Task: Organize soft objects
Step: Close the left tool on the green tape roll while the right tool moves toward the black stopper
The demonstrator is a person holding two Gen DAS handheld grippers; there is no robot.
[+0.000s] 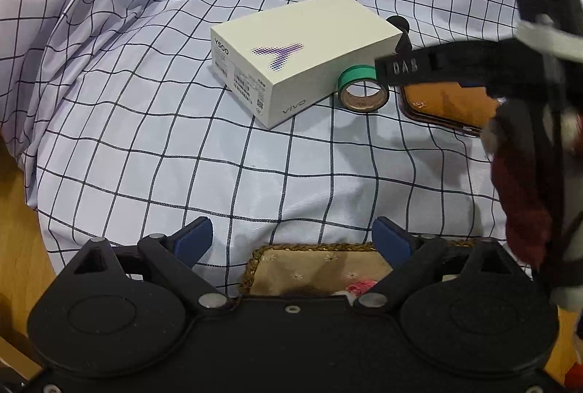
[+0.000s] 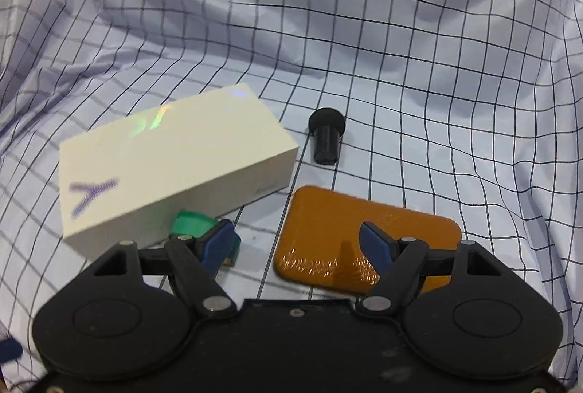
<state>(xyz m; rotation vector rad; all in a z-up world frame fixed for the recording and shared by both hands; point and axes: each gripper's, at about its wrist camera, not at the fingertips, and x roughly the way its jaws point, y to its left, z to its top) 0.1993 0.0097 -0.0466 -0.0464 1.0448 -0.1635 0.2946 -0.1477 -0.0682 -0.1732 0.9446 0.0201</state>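
My left gripper [image 1: 293,236] is open and empty above a lined woven basket [image 1: 291,251] at the near edge; something pink and white [image 1: 359,287] lies inside it. My right gripper [image 2: 297,238] is open and empty, low over an orange phone case [image 2: 328,221], with the green tape roll [image 2: 189,223] by its left finger. In the left wrist view the right gripper's body [image 1: 430,65] reaches in from the right above the case [image 1: 444,103] and tape [image 1: 362,89]. A dark red and grey soft item [image 1: 517,181] hangs at the right edge.
A white phone box [image 1: 298,58] lies on the checked cloth [image 1: 145,156], also in the right wrist view [image 2: 171,167]. A black knob-like part [image 2: 326,136] lies behind the case. Wooden surface [image 1: 18,229] shows at the left.
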